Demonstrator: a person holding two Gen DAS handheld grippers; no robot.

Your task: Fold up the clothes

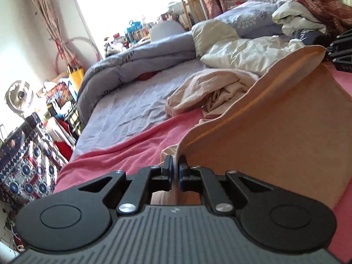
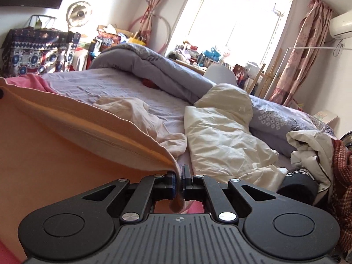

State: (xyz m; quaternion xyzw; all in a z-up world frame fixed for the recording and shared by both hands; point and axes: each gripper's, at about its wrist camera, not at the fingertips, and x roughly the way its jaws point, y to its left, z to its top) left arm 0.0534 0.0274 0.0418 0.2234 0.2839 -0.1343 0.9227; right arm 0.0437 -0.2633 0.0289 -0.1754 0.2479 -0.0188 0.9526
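Over the bed (image 1: 123, 110), both units carry one peach-orange garment (image 1: 275, 132) stretched between them. Left hand-held gripper (image 1: 175, 171): jaws nearly together, pinching a corner of the garment's hemmed edge; cloth passes between the pads and hangs below. Right hand-held gripper (image 2: 180, 178): jaws likewise clamped on the opposite corner of the same hem, a fold of fabric trapped between the pads. In the left wrist view the right unit shows at the far right edge, at the other end of the raised hem. Garment is lifted, its upper edge taut, the body draping down toward a pink sheet (image 1: 132, 151) on the near part of the bed. Beyond it on the lilac bedsheet: a crumpled pale pink garment (image 1: 211, 88), a cream-white garment (image 2: 222, 136), a rolled grey duvet (image 2: 158, 66). Window (image 2: 237, 15) behind, strongly backlit.
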